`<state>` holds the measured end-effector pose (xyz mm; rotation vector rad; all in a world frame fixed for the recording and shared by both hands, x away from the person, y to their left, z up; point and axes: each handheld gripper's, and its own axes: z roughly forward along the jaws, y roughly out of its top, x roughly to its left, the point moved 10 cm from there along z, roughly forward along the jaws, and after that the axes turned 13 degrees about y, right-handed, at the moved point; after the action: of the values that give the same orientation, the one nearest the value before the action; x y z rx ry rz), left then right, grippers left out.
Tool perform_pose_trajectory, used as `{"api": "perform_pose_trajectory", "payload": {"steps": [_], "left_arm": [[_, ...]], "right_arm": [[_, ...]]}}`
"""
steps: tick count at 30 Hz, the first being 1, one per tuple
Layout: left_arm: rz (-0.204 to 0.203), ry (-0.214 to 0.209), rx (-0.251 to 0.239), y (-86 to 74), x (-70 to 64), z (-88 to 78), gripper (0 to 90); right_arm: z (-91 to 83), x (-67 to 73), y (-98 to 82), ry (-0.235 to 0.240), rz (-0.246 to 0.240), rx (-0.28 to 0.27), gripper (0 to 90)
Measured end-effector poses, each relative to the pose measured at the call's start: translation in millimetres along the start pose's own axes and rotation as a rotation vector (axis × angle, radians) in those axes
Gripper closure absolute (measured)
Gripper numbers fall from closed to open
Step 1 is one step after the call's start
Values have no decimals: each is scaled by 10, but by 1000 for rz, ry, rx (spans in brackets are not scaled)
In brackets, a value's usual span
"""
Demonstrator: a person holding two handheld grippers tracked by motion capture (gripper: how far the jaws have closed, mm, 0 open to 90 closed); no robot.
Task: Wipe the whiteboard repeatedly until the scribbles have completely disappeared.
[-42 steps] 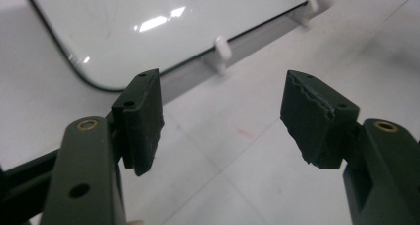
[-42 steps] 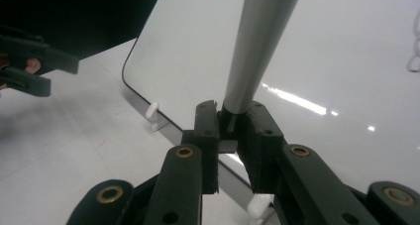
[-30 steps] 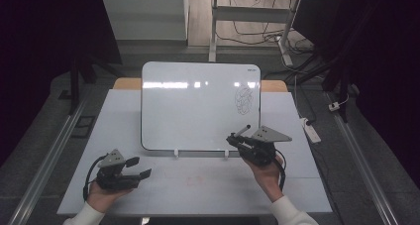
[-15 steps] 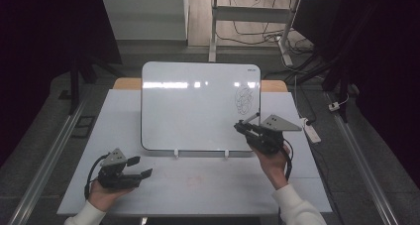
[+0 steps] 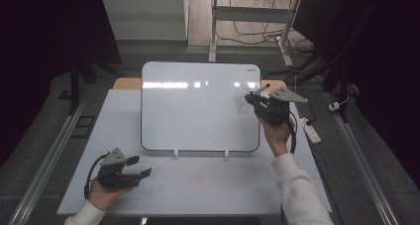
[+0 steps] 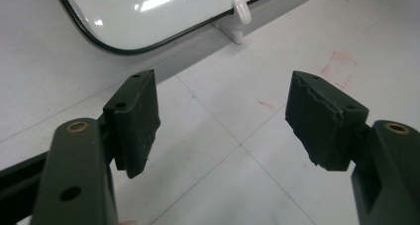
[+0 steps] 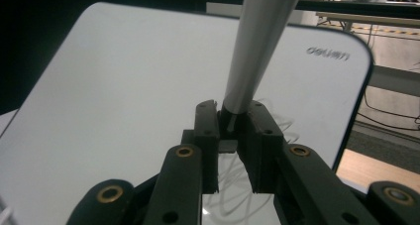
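A white dry-erase board (image 5: 198, 106) leans upright on two white clips near the table's middle. A dark scribble (image 5: 241, 100) marks its right side. My right gripper (image 5: 251, 101) is raised in front of that scribble, shut on a grey marker (image 5: 261, 89) that sticks up and out past the jaws. In the right gripper view the marker (image 7: 257, 41) rises from between the closed pads of the gripper (image 7: 230, 118), with the board (image 7: 124, 86) and the scribble (image 7: 280, 126) just behind. My left gripper (image 5: 141, 166) rests low on the table at the front left, open and holding nothing (image 6: 223, 116).
The white table (image 5: 208, 190) carries faint red marks (image 6: 339, 69) in front of the board. A white clip (image 6: 241, 9) holds the board's lower edge. A white power strip (image 5: 312, 131) lies off the table's right edge. Cables run across the floor behind.
My right hand has lifted from the board's lower right corner up and away to the scribble, still holding the marker. The left hand stayed put.
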<state>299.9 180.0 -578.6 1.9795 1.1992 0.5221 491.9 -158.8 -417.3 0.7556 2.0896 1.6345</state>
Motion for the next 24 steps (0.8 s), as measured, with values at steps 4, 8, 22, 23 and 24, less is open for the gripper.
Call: {"api": "perform_pose_trajectory", "payload": {"steps": [4,8,22,23,24], "left_arm": [[0,2,1,-3,10,3,298],[2,4,2,1,9,10,298],[-6,-5,3,-3,13,14,299],[-5,-5,3,-4,13,14,299],[-6,-5,4,-4,12,15,299]], "right_arm": [[113,-158,54,-15,13,-1,774],[224,-333,74,-46,23,8,774],[537,-236,-33,41,-10,71,775],[542,-198,-62,48,-35,86,775],[537,-201,-65,39,-51,92,775]]}}
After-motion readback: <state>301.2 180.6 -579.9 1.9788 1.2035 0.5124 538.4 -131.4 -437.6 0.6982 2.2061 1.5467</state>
